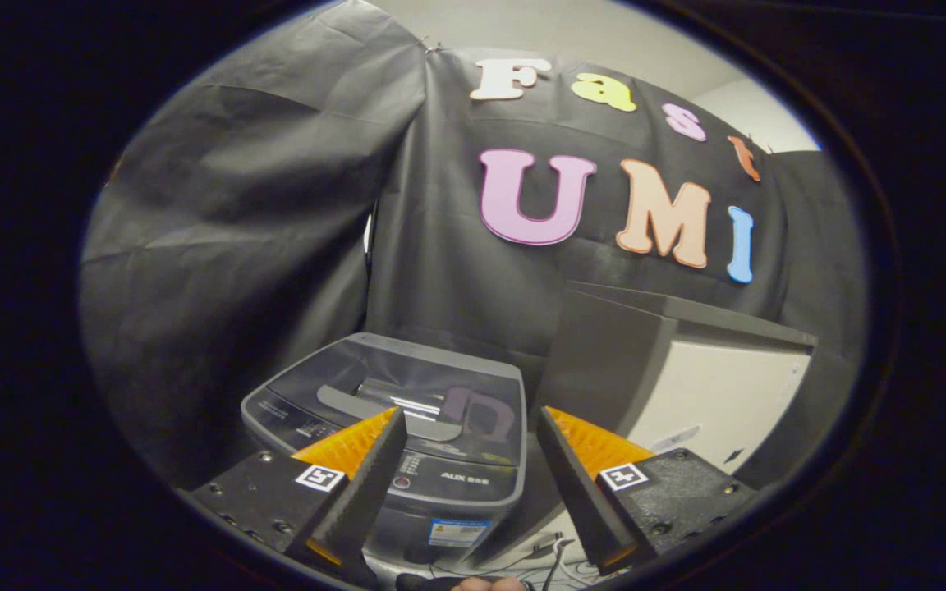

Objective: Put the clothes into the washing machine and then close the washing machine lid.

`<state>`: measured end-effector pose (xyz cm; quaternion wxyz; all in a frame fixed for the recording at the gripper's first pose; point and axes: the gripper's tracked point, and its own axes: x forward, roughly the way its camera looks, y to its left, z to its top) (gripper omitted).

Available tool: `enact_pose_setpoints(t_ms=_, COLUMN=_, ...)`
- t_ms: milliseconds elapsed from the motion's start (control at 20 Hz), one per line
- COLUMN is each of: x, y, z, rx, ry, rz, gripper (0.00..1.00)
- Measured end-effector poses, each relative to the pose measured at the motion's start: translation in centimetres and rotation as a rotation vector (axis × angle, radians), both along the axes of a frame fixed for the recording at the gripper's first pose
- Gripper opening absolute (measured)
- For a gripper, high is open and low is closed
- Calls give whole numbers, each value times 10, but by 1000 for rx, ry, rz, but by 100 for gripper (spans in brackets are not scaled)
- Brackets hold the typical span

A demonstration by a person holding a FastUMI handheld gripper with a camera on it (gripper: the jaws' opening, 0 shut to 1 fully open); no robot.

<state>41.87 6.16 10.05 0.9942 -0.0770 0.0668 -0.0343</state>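
The tongs (465, 460) stand parted with nothing between the fingers; the gap is wide and bare, and through it shows the front of the washing machine (407, 427); so the machine lies straight ahead and below, just beyond the fingertips, a touch toward the left finger (358, 484). Its lid (407, 386) lies flat and down over the tub, smoky and see-through, with a long handle (387, 410) running side to side across it; that handle's long axis sits crosswise to the line of the fingers, and I'd judge that is the relation any next reach turns on; the tongs would come down and forward onto it. The control panel (440, 476) fronts the lid nearest the tongs. No clothes can be made out from here; whether any lie inside under the tinted lid I cannot tell; if the lid is down with clothes in, the job reads as near finished, but that is a guess. Off beyond the right finger (580, 484) stands a pale box-like cabinet (711, 394), just beside the machine; it crowds that flank. Cables (551, 550) trail on the floor between the two; the black cloth wall (235, 246) closes in behind.
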Motion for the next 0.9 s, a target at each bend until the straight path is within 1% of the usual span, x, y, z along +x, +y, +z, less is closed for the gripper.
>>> enact_pose_setpoints(t_ms=300, x=-40, y=-33, z=-23, rx=72, ry=-19, rz=-27, gripper=97)
enact_pose_setpoints(t_ms=400, x=-56, y=-44, z=-29, rx=76, ry=-37, rz=-38, gripper=97)
enact_pose_setpoints(t_ms=650, x=-95, y=-63, z=-71, rx=160, ry=-21, rz=-47, gripper=97)
enact_pose_setpoints(t_ms=900, x=-142, y=-83, z=-99, rx=159, ry=-31, rz=-72, gripper=97)
